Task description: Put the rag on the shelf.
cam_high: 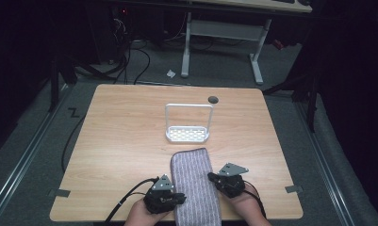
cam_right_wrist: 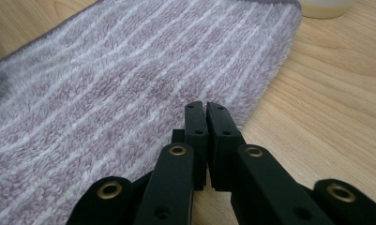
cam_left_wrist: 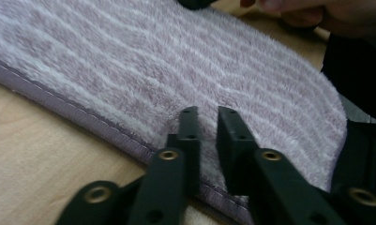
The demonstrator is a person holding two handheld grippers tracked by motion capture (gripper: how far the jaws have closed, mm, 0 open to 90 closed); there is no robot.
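A folded towel (cam_high: 194, 186), pale purple with thin white stripes, lies lengthwise on the wooden counter (cam_high: 116, 141) at the person's edge, its near end reaching the counter's front edge. Beyond its far end stands a small white rack (cam_high: 188, 123) with a tall wire handle, close to the towel but apart from it. A dark round grommet (cam_high: 213, 99) sits in the counter behind the rack.

The left gripper (cam_high: 178, 197) is at the towel's left long side and the right gripper (cam_high: 212, 178) at its right long side, one hand behind each. In the left gripper view the left gripper (cam_left_wrist: 208, 117) hangs over the stitched hem with its jaws a narrow slot apart and nothing between them. In the right gripper view the right gripper (cam_right_wrist: 206, 112) has its jaws nearly together, only a sliver between them, also holding nothing, poised over the towel's right edge where pile meets wood.

The step in hand looks like the approach to grasp the towel by both sides, before any lift or fold. The next move probably calls for each pair of jaws to spread a little, drop onto the edge so one jaw slides under the hem, and close on the cloth; thick pile may slip, so a deep bite seems wise.

No brand, label or readable writing shows on the towel, rack or counter.
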